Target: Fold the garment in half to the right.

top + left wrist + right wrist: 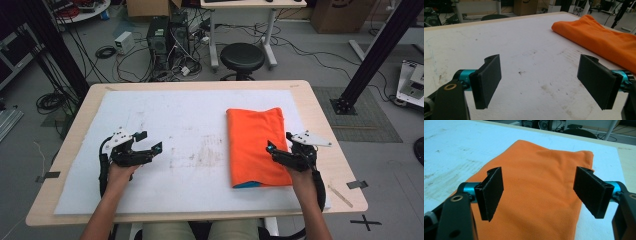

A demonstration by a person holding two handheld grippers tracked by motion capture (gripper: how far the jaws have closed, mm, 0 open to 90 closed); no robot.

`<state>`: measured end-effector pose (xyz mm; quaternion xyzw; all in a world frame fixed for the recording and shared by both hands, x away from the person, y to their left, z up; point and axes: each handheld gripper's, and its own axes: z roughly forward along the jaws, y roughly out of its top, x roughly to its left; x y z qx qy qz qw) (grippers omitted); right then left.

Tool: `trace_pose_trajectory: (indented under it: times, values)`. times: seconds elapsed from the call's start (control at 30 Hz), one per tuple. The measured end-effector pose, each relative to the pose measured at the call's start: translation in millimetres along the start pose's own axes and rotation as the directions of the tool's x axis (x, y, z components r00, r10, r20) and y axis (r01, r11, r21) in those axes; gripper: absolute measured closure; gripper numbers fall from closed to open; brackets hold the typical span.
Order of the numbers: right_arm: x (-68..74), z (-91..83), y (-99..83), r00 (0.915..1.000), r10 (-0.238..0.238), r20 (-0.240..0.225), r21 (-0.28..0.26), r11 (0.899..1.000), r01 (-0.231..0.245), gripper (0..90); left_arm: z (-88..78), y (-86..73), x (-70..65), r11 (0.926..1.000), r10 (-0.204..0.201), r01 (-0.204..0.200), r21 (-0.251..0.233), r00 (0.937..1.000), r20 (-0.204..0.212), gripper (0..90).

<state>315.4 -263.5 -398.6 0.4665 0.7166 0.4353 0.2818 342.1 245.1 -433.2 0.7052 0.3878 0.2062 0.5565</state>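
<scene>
A folded orange cloth (256, 145) lies on the right half of the white mat (190, 125), with a blue edge peeking out at its near corner. My right gripper (280, 142) hovers open over the cloth's near right edge. In the right gripper view the cloth (541, 187) spreads beneath my right gripper (541, 195), with nothing between its jaws. My left gripper (149, 141) is open above bare mat at the left. In the left gripper view my left gripper (539, 80) frames stained mat, and the cloth (599, 40) lies off to the upper right.
The mat covers a light wooden table (320, 115) and carries grey smudges (200, 155) near its middle. Behind the table stand a black stool (242, 57), computer towers (167, 37) and tangled cables on the floor. Black frame posts (380, 50) rise at either side.
</scene>
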Motion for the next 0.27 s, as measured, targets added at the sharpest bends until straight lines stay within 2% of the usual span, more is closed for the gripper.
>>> trace_pose_trajectory:
  times: [0.27]
  values:
    - [-0.3,0.2,0.2,1.0,-0.006,0.006,0.002,1.0,0.006,24.6,0.8,-0.3,1.2,1.0,-0.007,0.007,-0.002,1.0,-0.004,19.5]
